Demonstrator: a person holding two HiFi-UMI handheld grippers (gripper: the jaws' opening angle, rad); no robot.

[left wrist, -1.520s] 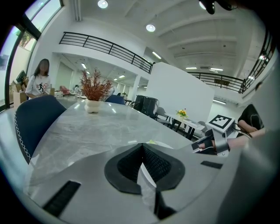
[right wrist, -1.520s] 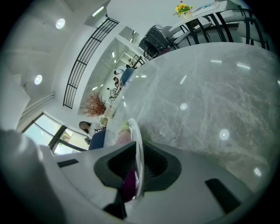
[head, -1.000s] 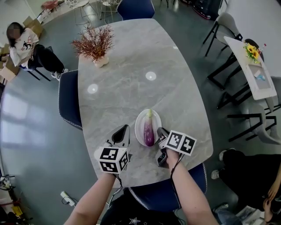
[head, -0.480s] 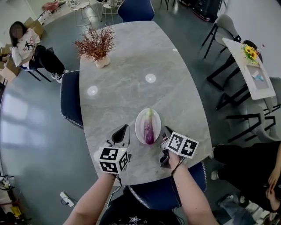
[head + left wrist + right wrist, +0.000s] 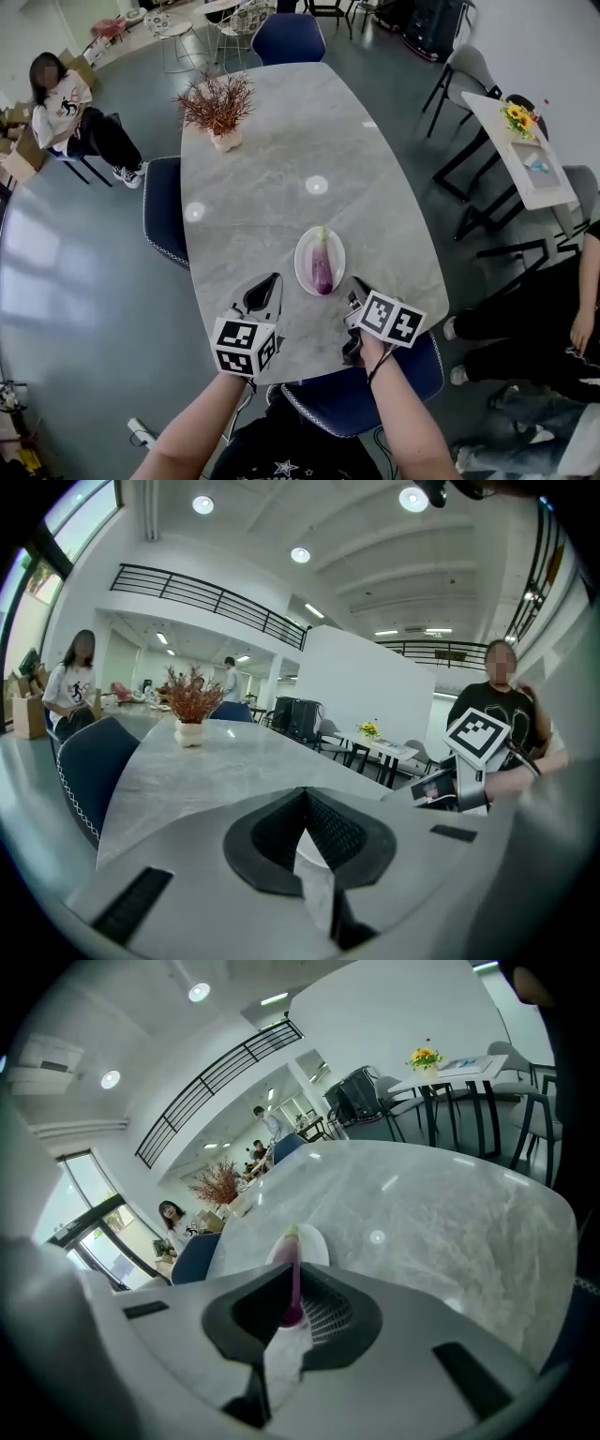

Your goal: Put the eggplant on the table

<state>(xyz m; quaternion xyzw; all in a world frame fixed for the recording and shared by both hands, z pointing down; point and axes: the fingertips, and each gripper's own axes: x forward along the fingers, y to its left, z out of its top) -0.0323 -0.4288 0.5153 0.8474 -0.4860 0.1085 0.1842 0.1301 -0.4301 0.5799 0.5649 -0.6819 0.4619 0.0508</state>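
Note:
A purple eggplant (image 5: 322,268) with a pale green stem lies lengthwise on a white oval plate (image 5: 306,259) near the front of the grey marble table (image 5: 281,159). My left gripper (image 5: 273,280) is held left of the plate, shut and empty. My right gripper (image 5: 352,284) is held just right of the plate's near end, also shut and empty. In the right gripper view, the eggplant (image 5: 292,1244) and plate (image 5: 317,1243) lie straight ahead of the shut right gripper (image 5: 292,1269). In the left gripper view, the left gripper (image 5: 302,795) points down the table.
A vase of red dried branches (image 5: 218,108) stands at the table's far left. Blue chairs stand at the left side (image 5: 164,225), the far end (image 5: 286,37) and below me (image 5: 375,375). One person sits at far left (image 5: 66,103), another at right (image 5: 562,328).
The head view has drawn back slightly, so the table looks smaller. Both grippers stay shut beside the plate. The eggplant has not moved. The person at right shows more.

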